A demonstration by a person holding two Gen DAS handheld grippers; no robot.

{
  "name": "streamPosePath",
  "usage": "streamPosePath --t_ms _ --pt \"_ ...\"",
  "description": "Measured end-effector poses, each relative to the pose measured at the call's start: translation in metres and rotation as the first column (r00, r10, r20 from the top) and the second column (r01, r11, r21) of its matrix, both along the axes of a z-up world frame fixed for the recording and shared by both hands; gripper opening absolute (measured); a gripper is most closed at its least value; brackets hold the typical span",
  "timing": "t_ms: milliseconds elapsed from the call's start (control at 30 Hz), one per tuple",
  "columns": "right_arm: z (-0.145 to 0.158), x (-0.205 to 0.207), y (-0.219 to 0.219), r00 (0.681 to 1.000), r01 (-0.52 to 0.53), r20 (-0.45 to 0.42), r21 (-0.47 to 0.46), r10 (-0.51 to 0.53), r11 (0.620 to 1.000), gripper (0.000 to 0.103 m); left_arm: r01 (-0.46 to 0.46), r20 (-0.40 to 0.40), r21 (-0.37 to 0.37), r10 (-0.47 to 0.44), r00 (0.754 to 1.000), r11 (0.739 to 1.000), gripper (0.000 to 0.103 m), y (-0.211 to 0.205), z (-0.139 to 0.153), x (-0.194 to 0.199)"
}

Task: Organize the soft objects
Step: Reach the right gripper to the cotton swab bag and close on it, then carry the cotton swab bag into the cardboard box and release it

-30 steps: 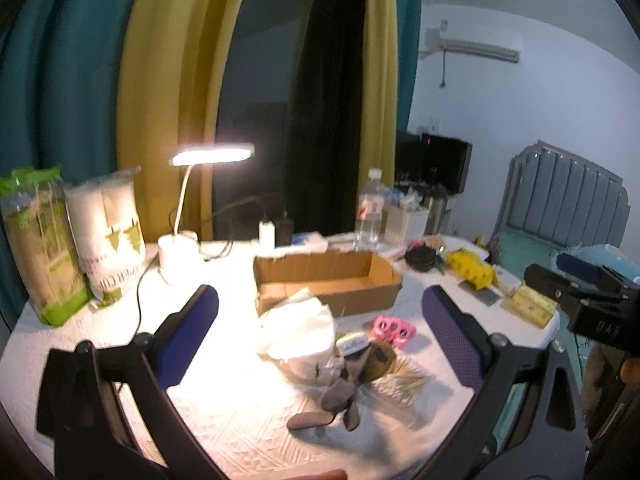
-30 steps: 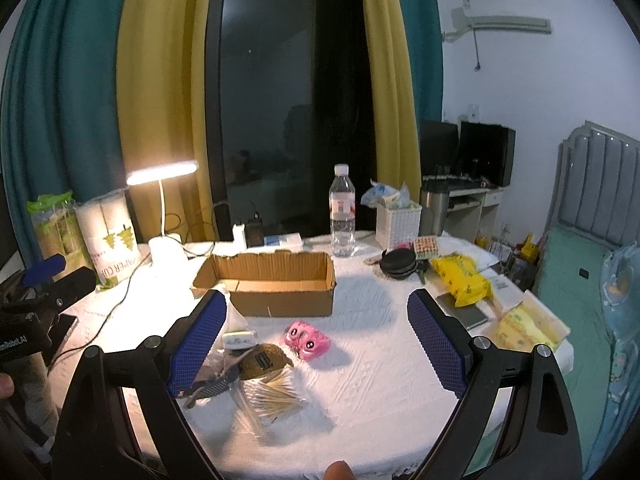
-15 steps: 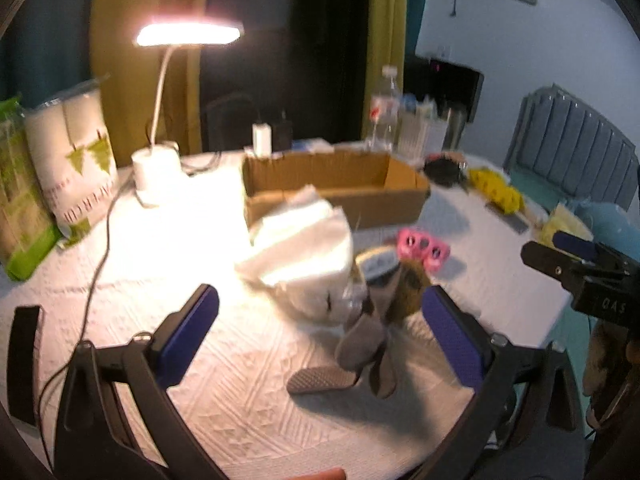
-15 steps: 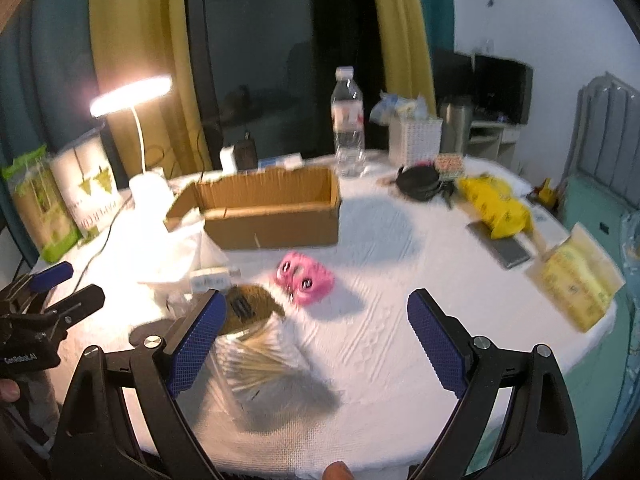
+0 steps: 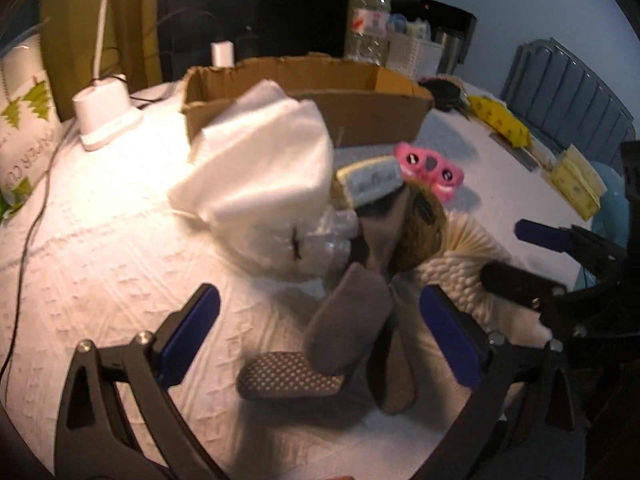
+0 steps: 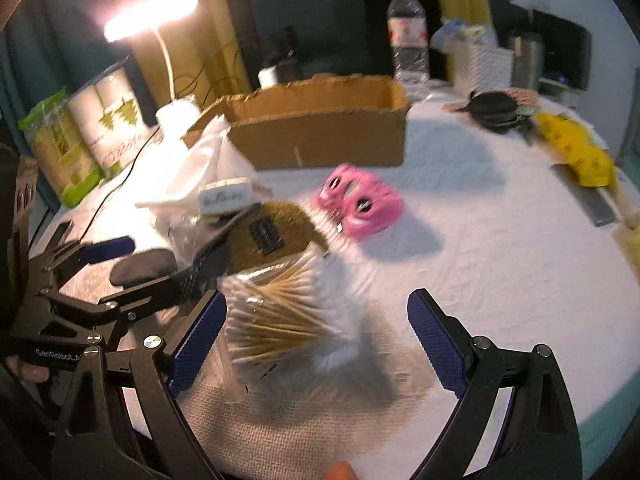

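Left wrist view — white textured tablecloth (image 5: 100, 240), lit lamp (image 6: 152, 12); left tongs (image 5: 320, 328) closing, right tongs (image 6: 316, 332) wide apart.

A lived-in room of a home is shown, most likely a bedroom used also for daily things. A round table (image 6: 500, 264) is covered with a white textured cloth and is lit by a white desk lamp (image 5: 105, 114) near its far left edge. Teal and yellow curtains (image 6: 184, 60) are hung behind a dark window. A padded grey headboard (image 5: 568, 92) is seen at the right. Packs of paper rolls (image 6: 108, 120), a water bottle (image 6: 408, 36) and a cardboard box (image 6: 320, 128) are kept on the table.
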State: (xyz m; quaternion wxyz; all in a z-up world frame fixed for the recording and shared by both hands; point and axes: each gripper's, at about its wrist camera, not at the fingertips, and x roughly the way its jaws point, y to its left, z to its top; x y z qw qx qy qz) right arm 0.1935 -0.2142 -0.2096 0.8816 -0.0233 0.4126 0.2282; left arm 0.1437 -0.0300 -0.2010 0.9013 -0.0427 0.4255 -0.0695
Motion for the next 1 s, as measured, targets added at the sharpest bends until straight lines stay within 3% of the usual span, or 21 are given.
streamPosePath --t_ms 133,267,300,333,400,600,1000 --pt "-0.013 0.005 0.004 0.999 -0.023 -0.046 0.026 0.024 0.999 0.094 0.052 -0.059 -0.023 -0.053 0.997 0.998 0.066 -0.006 -0.012 0.006" --pt "-0.021 0.005 0.004 0.997 -0.035 -0.062 0.066 0.039 0.997 0.092 0.078 -0.044 -0.025 -0.079 0.996 0.997 0.046 -0.012 -0.011 0.005" --pt "-0.020 0.004 0.004 0.997 -0.036 -0.060 0.075 0.040 0.997 0.082 0.090 -0.044 -0.036 -0.092 0.995 0.995 0.036 -0.013 -0.011 0.005" --pt "-0.020 0.004 0.004 0.997 -0.043 -0.064 0.089 0.049 0.995 0.076 0.099 -0.046 -0.048 -0.102 0.994 0.994 0.033 -0.015 -0.011 0.004" --pt "-0.020 0.002 0.003 0.997 -0.042 -0.061 0.098 0.048 0.994 0.073 0.117 -0.033 -0.045 -0.118 0.992 0.992 0.026 -0.020 -0.007 0.001" --pt "-0.008 -0.010 -0.006 0.999 -0.039 -0.013 0.061 0.040 0.997 0.071 0.169 0.023 -0.046 -0.168 0.986 0.985 0.025 -0.032 0.014 -0.013" --pt "0.045 -0.011 -0.055 0.993 0.032 0.111 0.102 -0.044 0.994 0.071 0.187 0.141 -0.036 -0.180 0.973 0.982 0.025 -0.044 0.072 -0.020"
